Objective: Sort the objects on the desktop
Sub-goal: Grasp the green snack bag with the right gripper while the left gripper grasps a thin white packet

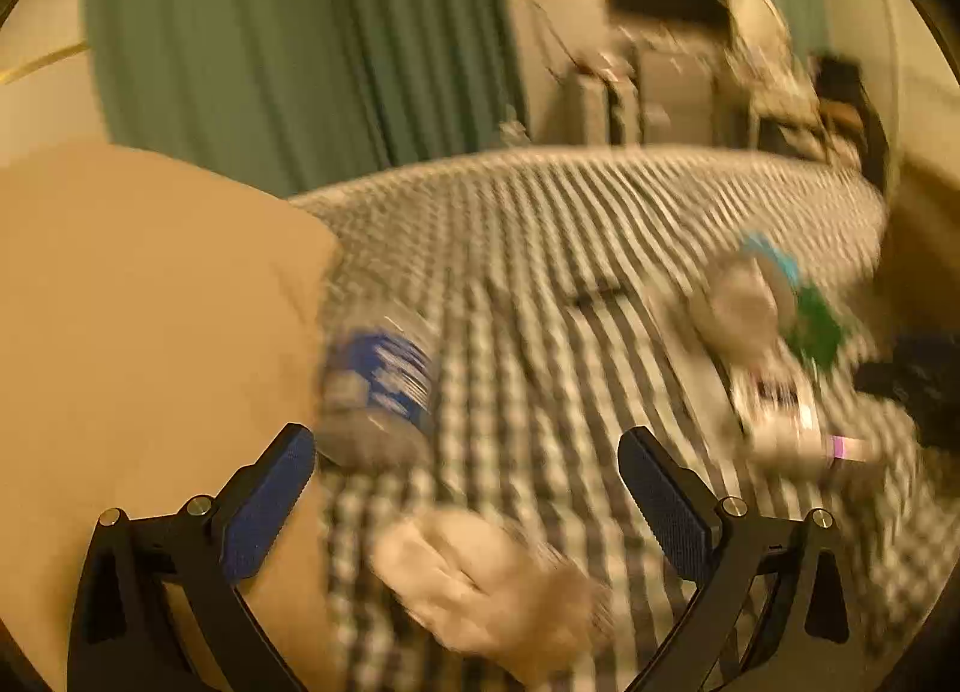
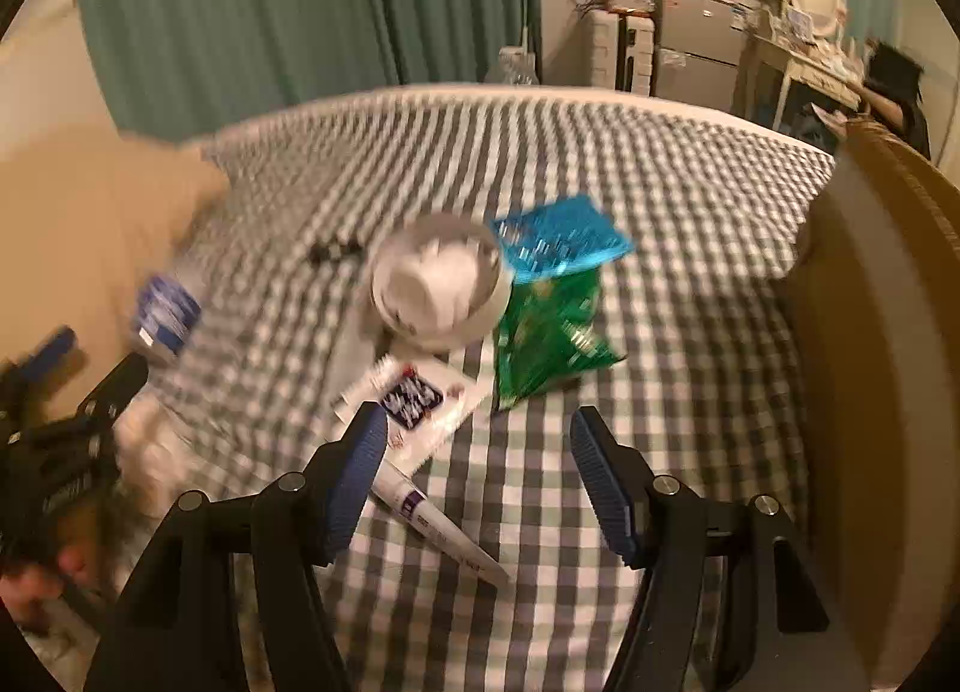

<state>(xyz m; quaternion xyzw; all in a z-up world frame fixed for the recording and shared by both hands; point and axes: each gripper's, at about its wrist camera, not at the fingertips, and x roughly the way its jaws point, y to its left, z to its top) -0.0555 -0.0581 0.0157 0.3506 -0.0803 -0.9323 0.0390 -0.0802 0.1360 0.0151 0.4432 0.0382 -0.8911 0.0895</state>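
Both views are motion-blurred. In the left wrist view my left gripper is open over the checked cloth, nothing between its fingers. A clear bottle with a blue label lies just beyond its left finger, and a crumpled white tissue lies below it. In the right wrist view my right gripper is open above the cloth. A white tube with a purple band lies under its left finger, untouched. Ahead are a white packet, a white bowl, a green packet and a blue packet.
A cardboard box stands at the left of the cloth and another cardboard box at the right. A small black clip lies beyond the bowl. My left gripper and the hand holding it show at the left edge. Green curtains hang behind.
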